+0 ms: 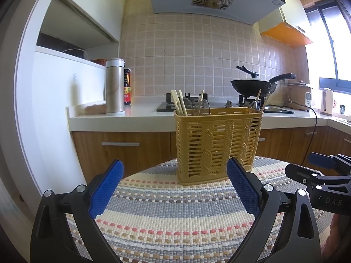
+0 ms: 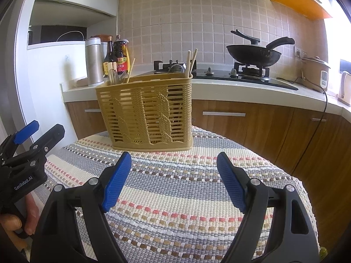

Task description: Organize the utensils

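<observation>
A yellow basket (image 1: 217, 144) stands upright at the far side of the desk (image 1: 175, 223), on a striped cloth. Chopsticks (image 1: 178, 105) and clear spoons (image 1: 200, 107) stick up out of its top. The left gripper (image 1: 175, 186) and the right gripper (image 2: 174, 179) both hang over the cloth near the basket, with fingers spread wide and holding nothing.

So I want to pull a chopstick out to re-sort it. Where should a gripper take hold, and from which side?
Grip the bare upper end of a chopstick where it sticks out above the rim of the utensil basket, coming down from above. Everything lower is behind the slatted walls. They lean apart at the top, so one can likely be pinched singly. Both the left gripper and right gripper are open and empty.
</observation>
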{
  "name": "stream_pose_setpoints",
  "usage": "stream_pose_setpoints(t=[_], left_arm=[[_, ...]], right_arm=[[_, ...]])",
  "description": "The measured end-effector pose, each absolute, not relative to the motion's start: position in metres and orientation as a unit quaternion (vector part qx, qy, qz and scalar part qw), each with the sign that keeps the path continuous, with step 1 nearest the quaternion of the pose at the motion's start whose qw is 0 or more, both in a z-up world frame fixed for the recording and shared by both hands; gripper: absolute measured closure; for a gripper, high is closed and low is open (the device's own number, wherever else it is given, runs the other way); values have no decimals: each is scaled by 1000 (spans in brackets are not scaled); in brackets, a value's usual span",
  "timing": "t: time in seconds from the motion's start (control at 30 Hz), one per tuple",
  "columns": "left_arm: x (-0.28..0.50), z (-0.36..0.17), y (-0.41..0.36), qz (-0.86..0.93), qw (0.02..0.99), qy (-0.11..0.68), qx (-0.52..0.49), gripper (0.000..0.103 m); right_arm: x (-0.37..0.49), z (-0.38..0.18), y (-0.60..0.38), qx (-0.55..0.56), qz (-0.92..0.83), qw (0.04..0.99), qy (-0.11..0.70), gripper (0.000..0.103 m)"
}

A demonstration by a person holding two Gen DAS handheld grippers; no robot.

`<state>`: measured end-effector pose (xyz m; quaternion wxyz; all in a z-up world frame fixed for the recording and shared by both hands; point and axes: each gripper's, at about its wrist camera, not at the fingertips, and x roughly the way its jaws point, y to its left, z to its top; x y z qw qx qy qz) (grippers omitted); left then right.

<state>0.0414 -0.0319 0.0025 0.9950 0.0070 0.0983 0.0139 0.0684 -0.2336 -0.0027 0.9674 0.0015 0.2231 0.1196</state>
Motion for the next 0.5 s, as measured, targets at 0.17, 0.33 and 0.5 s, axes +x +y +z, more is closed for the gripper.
stream_pose_setpoints(t=[0.17,0.33,0.5], left_arm=[[42,2,-32,11,995,100,8,10],[41,3,-33,9,995,100,11,10],[41,3,-33,9,995,100,12,10]], right_arm=[[69,-3,-232,-1,121,968,222,27],[68,-3,-231,-4,123,967,223,27],[69,-3,-230,-7,123,967,223,27]])
